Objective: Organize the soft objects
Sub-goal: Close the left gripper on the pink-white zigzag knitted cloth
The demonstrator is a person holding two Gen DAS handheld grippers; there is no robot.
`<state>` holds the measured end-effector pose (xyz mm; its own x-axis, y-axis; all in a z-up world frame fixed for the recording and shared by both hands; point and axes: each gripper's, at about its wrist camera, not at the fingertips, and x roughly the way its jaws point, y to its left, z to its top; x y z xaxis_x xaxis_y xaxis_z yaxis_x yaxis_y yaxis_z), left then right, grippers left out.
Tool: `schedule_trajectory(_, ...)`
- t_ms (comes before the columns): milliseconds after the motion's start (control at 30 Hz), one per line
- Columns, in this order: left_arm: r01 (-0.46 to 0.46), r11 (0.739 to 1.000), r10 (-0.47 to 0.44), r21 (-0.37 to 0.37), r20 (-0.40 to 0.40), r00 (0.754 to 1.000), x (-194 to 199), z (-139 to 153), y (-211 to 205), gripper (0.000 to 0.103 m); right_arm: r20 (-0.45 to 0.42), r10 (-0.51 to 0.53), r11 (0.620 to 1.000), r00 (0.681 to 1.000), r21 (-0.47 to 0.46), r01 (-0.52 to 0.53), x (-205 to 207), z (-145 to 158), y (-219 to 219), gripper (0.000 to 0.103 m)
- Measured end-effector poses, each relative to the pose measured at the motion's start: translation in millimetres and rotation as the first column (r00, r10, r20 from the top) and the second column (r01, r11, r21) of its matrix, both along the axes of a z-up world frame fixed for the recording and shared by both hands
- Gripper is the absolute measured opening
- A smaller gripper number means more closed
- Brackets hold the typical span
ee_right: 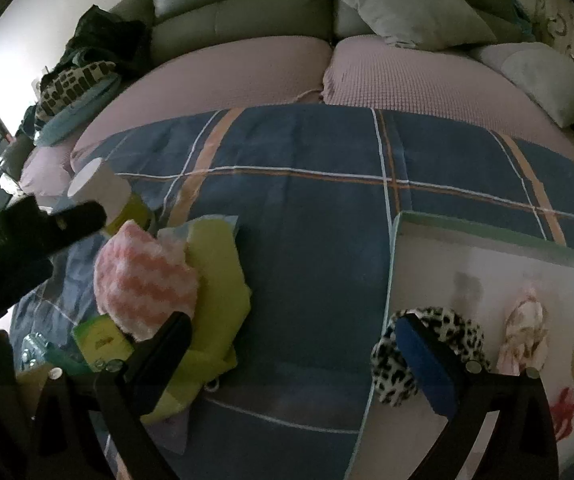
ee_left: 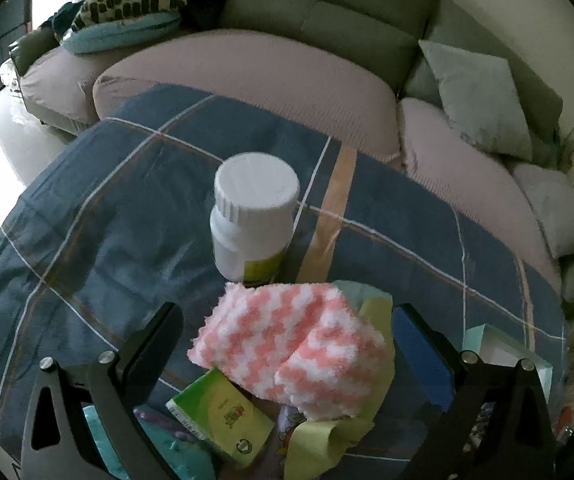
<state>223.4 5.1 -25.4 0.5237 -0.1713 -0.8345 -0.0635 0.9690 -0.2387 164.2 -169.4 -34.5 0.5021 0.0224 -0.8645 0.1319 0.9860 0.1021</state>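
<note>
On the left of the blue plaid cloth-covered surface [ee_left: 135,184] stands a white plastic bottle with a ribbed white cap and yellow-green label [ee_left: 251,216], upright. Just in front of it lies a fluffy pink-and-white zigzag sock bundle [ee_left: 291,344], resting on a crumpled yellow-green cloth [ee_left: 375,312]. A small green and yellow cardboard box [ee_left: 223,416] lies tilted against the near edge of the bundle.

The left gripper [ee_left: 287,344] hovers over this heap with its fingers spread wide, one on each side of the pink-and-white bundle and neither touching it; nothing is held. In the right wrist view the same gripper shows as a dark shape at the left edge, over the bottle.

Further right, the middle of the plaid cloth lies bare. The right gripper [ee_right: 291,352] has its fingers wide apart and empty: the black left finger [ee_right: 167,348] overlaps the yellow-green cloth, and the blue-padded right finger [ee_right: 423,360] stands in front of a leopard-print fabric scrunchie [ee_right: 391,372]. That scrunchie lies at the near left of a white shallow tray with a pale green rim [ee_right: 487,232], beside a pale pink crumpled fabric piece [ee_right: 527,328]. Behind everything runs a sofa with pink seat cushions [ee_right: 247,76].
</note>
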Motion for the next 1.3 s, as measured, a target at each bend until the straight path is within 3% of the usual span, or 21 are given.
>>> schedule_trajectory(200, 0.035, 0.997, -0.033, 0.069, -0.034, 0.999, 6.5, -10.6, -14.7, 0.103, -0.01, -0.037, 0.999, 0.999, -0.021, 0.037, 5.2, -0.5, -14.7, 0.103)
schedule_trajectory(533, 0.048, 0.996, -0.043, 0.072, -0.075, 0.996, 7.8, -26.2, -26.1, 0.101, -0.014, -0.091, 0.996, 0.996, 0.004, 0.091, 0.1, -0.7, -34.2, 0.103)
schedule_trajectory(633, 0.049, 0.995, -0.041, 0.09, -0.081, 0.996, 7.7, -28.8, -28.3, 0.078, -0.014, -0.101, 0.995, 0.995, -0.002, 0.101, -1.4, -0.6, -34.7, 0.103)
schedule_trajectory(767, 0.048, 0.995, -0.04, 0.089, -0.086, 0.995, 7.5, -30.3, -27.9, 0.068, -0.011, -0.098, 0.995, 0.995, -0.002, 0.098, -1.8, 0.9, -33.0, 0.103)
schedule_trajectory(933, 0.041, 0.997, -0.036, 0.061, -0.076, 0.996, 4.4, -25.6, -22.7, 0.038, -0.002, -0.095, 0.995, 0.996, -0.011, 0.095, -2.6, 2.4, -30.0, 0.103)
schedule_trajectory(1133, 0.01, 1.0, -0.012, -0.016, -0.09, 0.996, 3.4, -28.1, -10.2, 0.017, -0.006, -0.072, 0.997, 0.997, -0.011, 0.072, -1.9, 0.1, -20.3, 0.103)
schedule_trajectory(1300, 0.015, 0.999, -0.018, -0.037, -0.081, 0.997, 2.7, -26.8, -9.2, 0.011, -0.002, -0.06, 0.998, 0.998, -0.02, 0.06, -1.7, 0.4, -13.8, 0.103)
